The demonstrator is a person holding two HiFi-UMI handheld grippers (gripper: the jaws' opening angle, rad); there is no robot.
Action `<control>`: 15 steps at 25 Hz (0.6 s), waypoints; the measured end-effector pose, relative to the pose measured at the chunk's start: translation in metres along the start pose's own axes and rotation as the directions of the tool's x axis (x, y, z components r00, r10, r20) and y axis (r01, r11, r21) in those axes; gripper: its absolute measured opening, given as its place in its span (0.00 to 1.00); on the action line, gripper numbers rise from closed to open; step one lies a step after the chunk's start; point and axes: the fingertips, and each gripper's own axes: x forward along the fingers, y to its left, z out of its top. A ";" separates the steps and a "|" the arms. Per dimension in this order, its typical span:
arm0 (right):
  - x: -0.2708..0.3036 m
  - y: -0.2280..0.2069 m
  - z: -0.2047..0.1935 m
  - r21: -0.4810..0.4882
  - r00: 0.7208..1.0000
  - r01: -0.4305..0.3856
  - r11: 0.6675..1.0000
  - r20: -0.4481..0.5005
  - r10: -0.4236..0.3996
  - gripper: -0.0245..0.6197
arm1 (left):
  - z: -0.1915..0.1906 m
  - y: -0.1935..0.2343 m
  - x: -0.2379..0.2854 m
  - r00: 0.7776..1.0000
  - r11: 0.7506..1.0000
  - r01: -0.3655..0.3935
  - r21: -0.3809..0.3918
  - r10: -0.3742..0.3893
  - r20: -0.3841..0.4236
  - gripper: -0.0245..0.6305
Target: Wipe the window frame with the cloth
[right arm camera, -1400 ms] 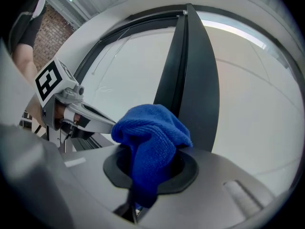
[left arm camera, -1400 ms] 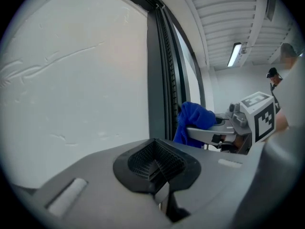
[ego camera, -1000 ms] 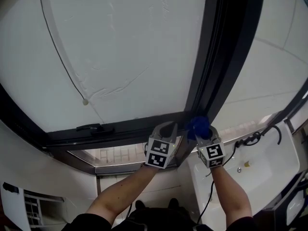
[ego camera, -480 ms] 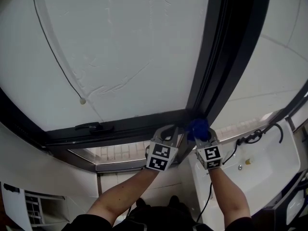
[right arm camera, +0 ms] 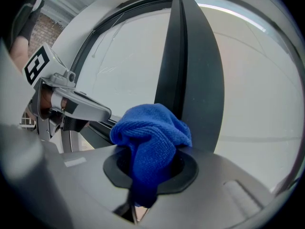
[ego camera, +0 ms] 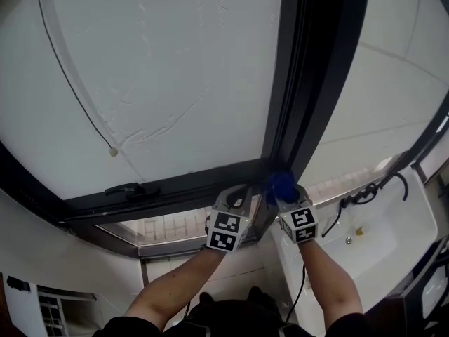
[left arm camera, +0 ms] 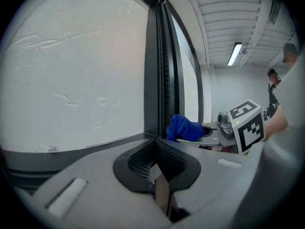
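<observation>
The blue cloth (ego camera: 281, 183) is bunched between the jaws of my right gripper (ego camera: 283, 191), which is shut on it. The cloth sits against the corner where the black upright of the window frame (ego camera: 302, 83) meets the bottom rail (ego camera: 175, 187). In the right gripper view the cloth (right arm camera: 152, 137) bulges over the jaws, right in front of the dark upright (right arm camera: 190, 80). My left gripper (ego camera: 242, 194) is close to the left of it at the bottom rail, jaws shut on nothing. The left gripper view shows the cloth (left arm camera: 183, 128) just ahead on the right.
A frosted pane (ego camera: 161, 69) fills the frame, with a thin cord ending in a bead (ego camera: 112, 151). A black window handle (ego camera: 126, 188) lies on the bottom rail at left. Below right are a white sink (ego camera: 393, 241) and a black hose (ego camera: 365, 195).
Both grippers and the whole view have shifted slightly left. The cloth stays at the frame's lower corner, and neither grip has changed.
</observation>
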 end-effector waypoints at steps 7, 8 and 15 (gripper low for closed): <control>-0.031 0.010 0.009 0.026 1.000 0.000 1.000 0.005 0.000 0.14 | 0.010 -0.009 -0.021 0.999 1.000 0.006 -0.022 -0.006 0.037 0.03; -0.036 0.010 0.008 0.008 1.000 0.007 1.000 -0.006 -0.007 0.14 | 0.010 -0.009 -0.024 0.999 1.000 0.003 -0.029 -0.002 0.039 0.03; -0.058 0.018 0.005 0.042 1.000 0.014 0.999 -0.002 -0.014 0.14 | 0.006 -0.012 -0.043 0.999 0.999 0.006 -0.049 -0.003 0.047 0.03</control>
